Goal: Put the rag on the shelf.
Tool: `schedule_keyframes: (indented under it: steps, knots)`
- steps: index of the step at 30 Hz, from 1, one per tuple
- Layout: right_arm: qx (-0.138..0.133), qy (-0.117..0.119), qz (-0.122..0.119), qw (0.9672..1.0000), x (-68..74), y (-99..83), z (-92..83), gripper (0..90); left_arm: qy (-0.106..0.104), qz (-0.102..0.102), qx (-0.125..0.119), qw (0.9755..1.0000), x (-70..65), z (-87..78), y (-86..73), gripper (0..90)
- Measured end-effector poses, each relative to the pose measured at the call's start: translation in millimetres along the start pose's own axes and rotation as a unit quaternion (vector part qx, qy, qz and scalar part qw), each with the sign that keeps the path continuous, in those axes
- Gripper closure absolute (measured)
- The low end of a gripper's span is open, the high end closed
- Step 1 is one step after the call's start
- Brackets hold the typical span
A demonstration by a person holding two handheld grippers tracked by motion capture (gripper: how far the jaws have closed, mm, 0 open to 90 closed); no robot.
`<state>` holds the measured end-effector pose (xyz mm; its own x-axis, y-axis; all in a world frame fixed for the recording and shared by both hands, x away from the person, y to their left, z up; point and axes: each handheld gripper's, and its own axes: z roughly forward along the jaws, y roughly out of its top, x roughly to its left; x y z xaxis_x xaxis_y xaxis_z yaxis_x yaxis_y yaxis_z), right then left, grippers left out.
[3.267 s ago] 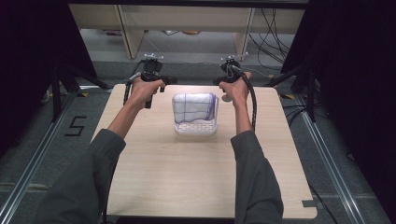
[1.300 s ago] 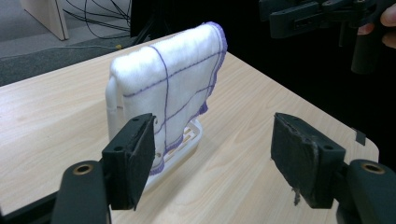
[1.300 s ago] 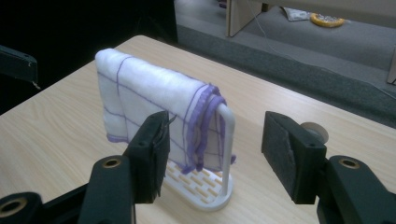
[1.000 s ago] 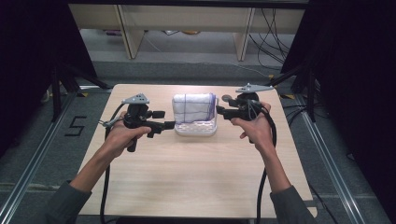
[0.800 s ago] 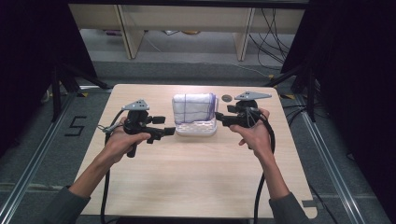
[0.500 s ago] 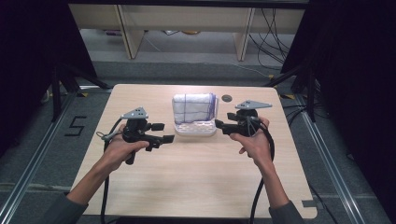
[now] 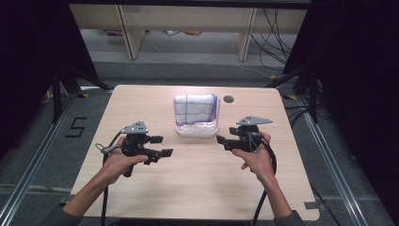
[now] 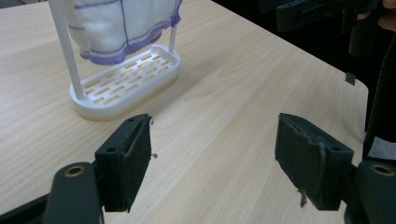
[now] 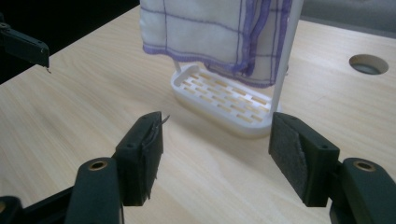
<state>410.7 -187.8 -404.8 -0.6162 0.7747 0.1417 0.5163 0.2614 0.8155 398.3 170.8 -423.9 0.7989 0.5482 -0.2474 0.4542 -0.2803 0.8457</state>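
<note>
Change: both hands sinking toward frame bottom, away from rack | left hand-held gripper (image 7: 164, 146) gaping, empty | right hand-held gripper (image 7: 221, 141) jaws just opening, empty | white purple-checked cloth (image 7: 195, 109) hanging on white plastic rack (image 7: 197, 130), upper centre of light wooden tabletop (image 7: 197, 188) | grasp not yet begun.

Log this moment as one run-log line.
left gripper: open, empty | right gripper: open, empty, jaws just widened | cloth: draped on rack | contact: none

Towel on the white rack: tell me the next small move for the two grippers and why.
Probably ease both grippers in toward the towel. It hangs over the white rack, untouched. The left gripper and right gripper sit short of it on either side, jaws open and empty; the right gripper's jaws have just been opening.
</note>
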Motion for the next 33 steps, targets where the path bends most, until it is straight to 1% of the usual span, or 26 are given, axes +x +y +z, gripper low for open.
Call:
schedule_keyframes:
  steps: [1, 2, 3, 4, 5, 6, 7, 8, 9, 10, 11, 12, 13, 15, 16, 17, 18, 20, 21, 22, 25, 26, 27, 30, 31, 33]
  knots:
    - [-0.003, 0.001, 0.011, 0.9999, 2.1, -2.6, 1.3, 36.2, -0.004, -0.001, 0.002, 1.0000, -0.6, 0.0, -2.4, 26.5]
    - [0.001, 0.004, 0.011, 0.9999, 3.1, -4.8, 1.1, 35.7, 0.001, 0.000, 0.002, 1.0000, -1.7, -0.6, -4.9, 26.3]
    - [0.006, 0.008, 0.005, 0.9999, 2.6, -6.9, 2.1, 35.1, -0.001, 0.002, 0.002, 1.0000, -1.9, -0.8, -7.5, 26.2]
    - [0.012, 0.003, 0.006, 0.9999, 4.9, -9.0, 2.3, 34.9, 0.002, 0.004, 0.004, 1.0000, -2.5, -1.3, -10.0, 26.0]
    - [0.011, 0.004, -0.004, 0.9999, 4.8, -10.6, 3.1, 34.6, 0.000, 0.005, 0.006, 1.0000, -2.6, -1.5, -12.2, 25.8]
    - [0.014, 0.007, 0.004, 0.9999, 7.3, -12.6, 4.2, 33.8, 0.002, 0.005, 0.005, 1.0000, -3.1, -1.7, -14.7, 25.8]
    - [0.017, 0.008, 0.001, 0.9998, 7.6, -14.0, 5.4, 33.3, 0.004, 0.004, 0.005, 1.0000, -3.6, -1.3, -17.3, 25.7]
    - [0.018, 0.005, 0.003, 0.9998, 9.3, -15.8, 6.2, 32.7, 0.006, 0.006, 0.012, 0.9999, -3.9, -1.7, -19.6, 25.6]
    - [0.026, 0.009, 0.007, 0.9996, 11.0, -17.3, 6.9, 32.4, 0.012, 0.010, 0.009, 0.9998, -4.9, -0.9, -23.6, 25.6]
    - [0.023, 0.005, -0.008, 0.9997, 10.2, -19.3, 8.4, 32.3, 0.011, 0.012, 0.013, 0.9998, -5.0, -1.0, -25.8, 25.5]
    - [0.028, 0.010, 0.001, 0.9995, 12.1, -20.2, 8.4, 32.3, 0.010, 0.011, 0.015, 0.9998, -5.3, -0.9, -28.8, 25.4]
    - [0.028, 0.009, -0.007, 0.9995, 12.0, -21.8, 9.1, 32.3, 0.010, 0.010, 0.014, 0.9998, -6.0, -0.9, -31.9, 25.1]
    - [0.032, 0.012, 0.003, 0.9994, 14.7, -23.5, 8.9, 32.2, 0.008, 0.009, 0.018, 0.9998, -5.9, -1.5, -34.6, 25.1]
    - [0.029, 0.009, -0.011, 0.9995, 14.6, -26.9, 9.0, 32.2, 0.009, 0.009, 0.021, 0.9997, -6.1, -1.8, -40.5, 25.0]
    - [0.031, 0.016, 0.000, 0.9994, 17.1, -29.5, 8.9, 32.1, 0.011, 0.010, 0.022, 0.9996, -6.2, -2.0, -42.1, 24.9]
    - [0.028, 0.017, -0.008, 0.9994, 16.2, -30.8, 8.6, 32.2, 0.015, 0.009, 0.023, 0.9996, -7.0, -2.3, -44.0, 24.9]
    - [0.030, 0.008, -0.011, 0.9995, 17.3, -32.8, 7.2, 32.2, 0.017, 0.009, 0.023, 0.9996, -7.4, -2.2, -45.4, 24.9]
    - [0.028, 0.016, -0.005, 0.9995, 19.0, -37.2, 6.1, 32.1, 0.011, 0.010, 0.027, 0.9995, -7.6, -2.6, -47.9, 24.8]
    - [0.027, 0.016, -0.006, 0.9995, 19.7, -38.8, 5.7, 32.1, 0.017, 0.009, 0.022, 0.9996, -9.3, -2.5, -49.6, 24.8]
    - [0.032, 0.011, -0.011, 0.9994, 19.3, -40.8, 3.2, 32.1, 0.013, 0.011, 0.026, 0.9995, -9.2, -3.4, -50.1, 24.7]
    - [0.035, 0.013, -0.005, 0.9993, 20.2, -47.3, 0.6, 32.1, 0.015, 0.010, 0.025, 0.9995, -12.2, -4.6, -52.7, 24.7]
    - [0.038, 0.018, 0.015, 0.9990, 23.2, -50.1, 0.0, 32.1, 0.017, 0.014, 0.026, 0.9994, -13.2, -5.2, -53.5, 24.7]
    - [0.038, 0.019, 0.001, 0.9991, 20.7, -52.2, -0.4, 32.1, 0.014, 0.015, 0.029, 0.9994, -14.4, -5.7, -54.8, 24.6]
    - [0.041, 0.019, 0.003, 0.9990, 22.6, -61.1, -2.7, 32.0, 0.021, 0.018, 0.028, 0.9992, -19.4, -6.2, -59.1, 24.6]
    - [0.039, 0.025, 0.017, 0.9988, 25.4, -64.3, -2.5, 32.0, 0.022, 0.017, 0.024, 0.9993, -20.7, -6.0, -60.6, 24.6]
    - [0.042, 0.025, 0.010, 0.9987, 25.3, -67.3, -3.6, 32.0, 0.020, 0.020, 0.031, 0.9991, -21.8, -6.7, -63.0, 24.6]
